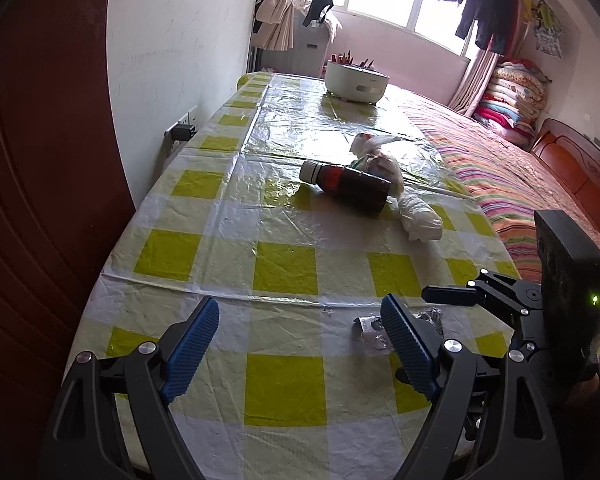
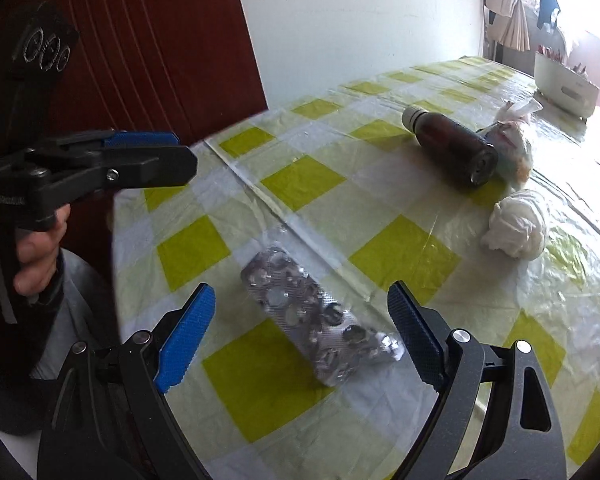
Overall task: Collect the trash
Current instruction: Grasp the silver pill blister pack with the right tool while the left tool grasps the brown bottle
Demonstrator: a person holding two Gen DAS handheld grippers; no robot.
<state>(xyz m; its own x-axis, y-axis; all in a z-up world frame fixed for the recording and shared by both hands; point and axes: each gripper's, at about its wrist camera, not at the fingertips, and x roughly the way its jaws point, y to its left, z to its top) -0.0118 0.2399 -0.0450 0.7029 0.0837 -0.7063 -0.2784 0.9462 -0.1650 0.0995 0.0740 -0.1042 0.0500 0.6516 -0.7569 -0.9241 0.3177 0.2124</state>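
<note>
A crumpled silver blister pack (image 2: 316, 316) lies on the yellow-checked tablecloth (image 2: 404, 252), between the spread blue pads of my right gripper (image 2: 302, 292), which is open and not touching it. Farther along the table lie a brown bottle (image 2: 452, 148) with a white cap, on its side, a knotted plastic bag (image 2: 508, 136) of scraps behind it, and a white tissue wad (image 2: 516, 232). My left gripper (image 1: 300, 308) hovers open over bare cloth. Its right finger hides part of the blister pack (image 1: 370, 336). The bottle (image 1: 352, 186), bag (image 1: 376, 152) and tissue (image 1: 420, 220) lie ahead of it.
A white pot (image 1: 356, 80) stands at the table's far end. A red-brown door (image 1: 39, 200) and a wall socket (image 1: 181, 130) flank the left side. A bed with a striped cover (image 1: 508, 184) runs along the right. A hand (image 2: 35, 256) holds the left gripper's handle.
</note>
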